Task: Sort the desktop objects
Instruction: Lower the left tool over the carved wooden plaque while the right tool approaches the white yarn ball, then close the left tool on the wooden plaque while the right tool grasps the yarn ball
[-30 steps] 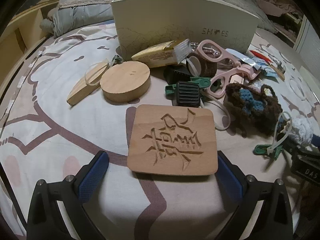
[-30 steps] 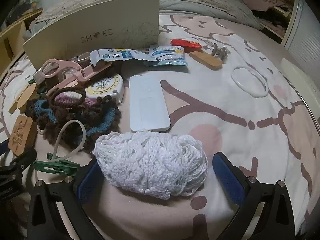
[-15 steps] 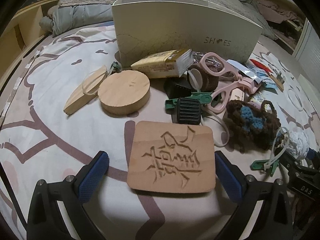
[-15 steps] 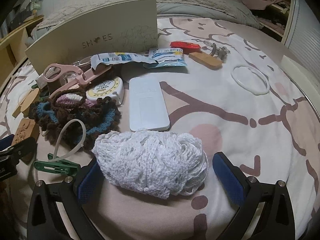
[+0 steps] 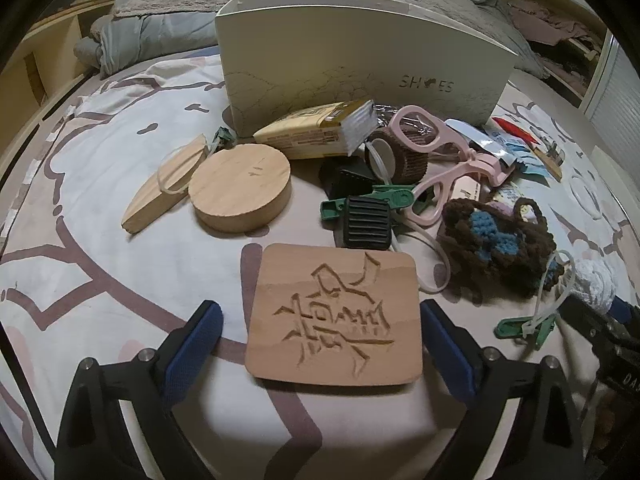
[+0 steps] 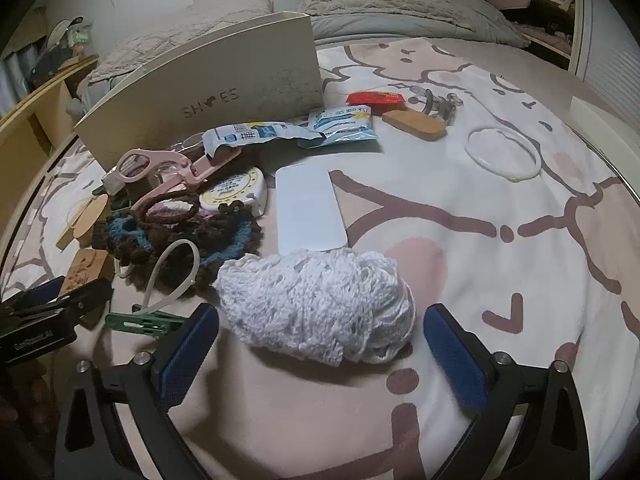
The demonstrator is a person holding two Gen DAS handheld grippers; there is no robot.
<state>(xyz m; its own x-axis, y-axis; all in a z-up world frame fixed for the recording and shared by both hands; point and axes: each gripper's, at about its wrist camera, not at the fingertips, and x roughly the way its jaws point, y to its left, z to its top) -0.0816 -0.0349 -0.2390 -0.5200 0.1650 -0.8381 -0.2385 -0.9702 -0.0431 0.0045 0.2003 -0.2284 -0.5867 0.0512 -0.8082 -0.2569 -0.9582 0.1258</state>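
Left wrist view shows the left gripper spread wide around the carved wooden block, which lies flat on the patterned bedspread, in front of the shoe box and nearer the camera than the round wooden disc. The block's near half sits between the two blue pads, not touching the left-hand one; the other pad stands just beside the block's edge (contact there I cannot tell). Its carved face points up and its slightly longer sides run across the gap, so closing would probably pinch it across its width.

On the far side of the shoe box's front, the right gripper is likewise spread open and holds nothing. The white crocheted bundle lies directly ahead of it, its near edge just reaching between the pads, its long axis lying crosswise. Each gripper is nearest its own object; the block looks like the readier grasp.
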